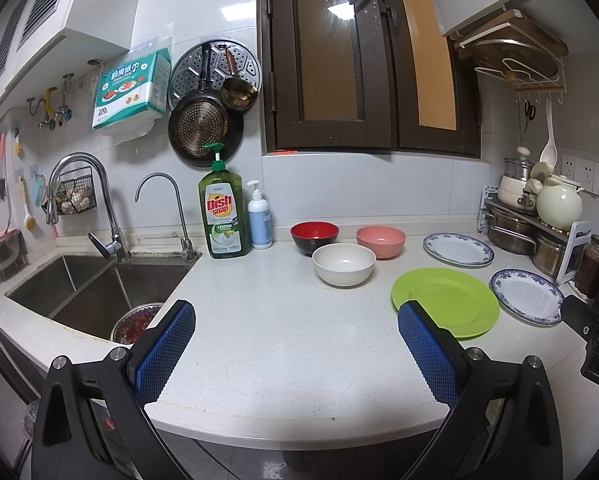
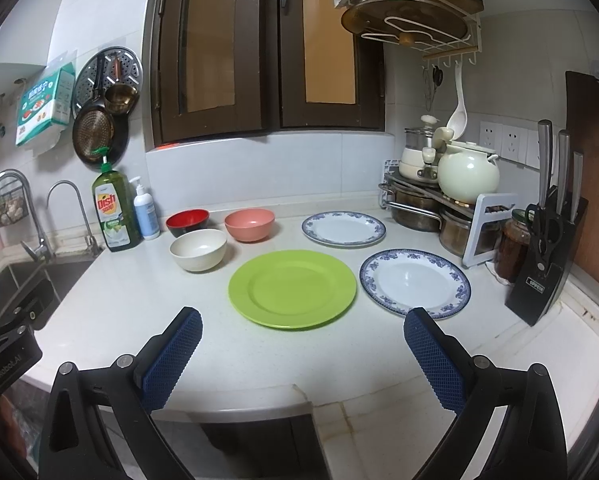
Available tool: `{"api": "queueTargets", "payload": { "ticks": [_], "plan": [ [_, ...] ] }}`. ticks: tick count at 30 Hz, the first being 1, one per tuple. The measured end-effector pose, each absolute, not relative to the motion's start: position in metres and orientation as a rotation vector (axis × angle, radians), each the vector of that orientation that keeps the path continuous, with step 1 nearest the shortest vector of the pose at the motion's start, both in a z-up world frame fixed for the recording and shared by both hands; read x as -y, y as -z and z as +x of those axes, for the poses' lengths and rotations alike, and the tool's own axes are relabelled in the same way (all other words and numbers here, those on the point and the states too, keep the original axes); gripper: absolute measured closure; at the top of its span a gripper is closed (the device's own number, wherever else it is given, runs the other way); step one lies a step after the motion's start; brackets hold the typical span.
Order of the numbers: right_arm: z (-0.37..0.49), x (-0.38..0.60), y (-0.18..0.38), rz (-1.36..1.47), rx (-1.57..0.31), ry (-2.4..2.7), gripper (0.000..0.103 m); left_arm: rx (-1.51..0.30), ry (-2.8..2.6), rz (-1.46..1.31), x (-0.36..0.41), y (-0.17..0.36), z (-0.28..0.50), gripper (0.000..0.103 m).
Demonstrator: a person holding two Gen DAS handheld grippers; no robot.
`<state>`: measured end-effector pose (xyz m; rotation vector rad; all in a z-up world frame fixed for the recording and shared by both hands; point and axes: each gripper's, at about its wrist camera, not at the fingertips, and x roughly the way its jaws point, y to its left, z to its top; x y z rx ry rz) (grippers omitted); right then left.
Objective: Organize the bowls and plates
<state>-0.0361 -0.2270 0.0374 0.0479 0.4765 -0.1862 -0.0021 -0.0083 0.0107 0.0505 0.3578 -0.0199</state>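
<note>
Left wrist view: the left gripper (image 1: pixel 295 344) hangs over the bare tabletop (image 1: pixel 259 320), fingers wide and holding nothing. At 12 o'clock sit the white bowl (image 1: pixel 343 264), red bowl (image 1: pixel 314 237) and pink bowl (image 1: pixel 380 241); the green plate (image 1: pixel 445 302) lies at 1 o'clock.

Right wrist view: the right gripper (image 2: pixel 302 350) has fingers wide, empty. The green plate (image 2: pixel 292 289) lies at 12 o'clock, two blue-rimmed plates (image 2: pixel 415 283) (image 2: pixel 343 228) at 1 o'clock, bowls at 11.

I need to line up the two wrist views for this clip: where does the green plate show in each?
Left wrist: the green plate lies right of centre, just beyond the left gripper's right finger.
Right wrist: it lies at centre, ahead of the open right gripper.
Shared landmark: the white bowl, up and left of the plate in both views.
</note>
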Motion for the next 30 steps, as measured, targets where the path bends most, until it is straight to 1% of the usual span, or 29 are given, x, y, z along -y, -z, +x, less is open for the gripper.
{"api": "queueTargets", "payload": {
  "ticks": [30],
  "plan": [
    [-0.0382, 0.2331, -0.0364, 0.055, -0.479, 0.208, 0.001, -0.371, 0.042, 0.056, 0.0170, -0.0099, -0.0009, 0.000]
  ]
}}
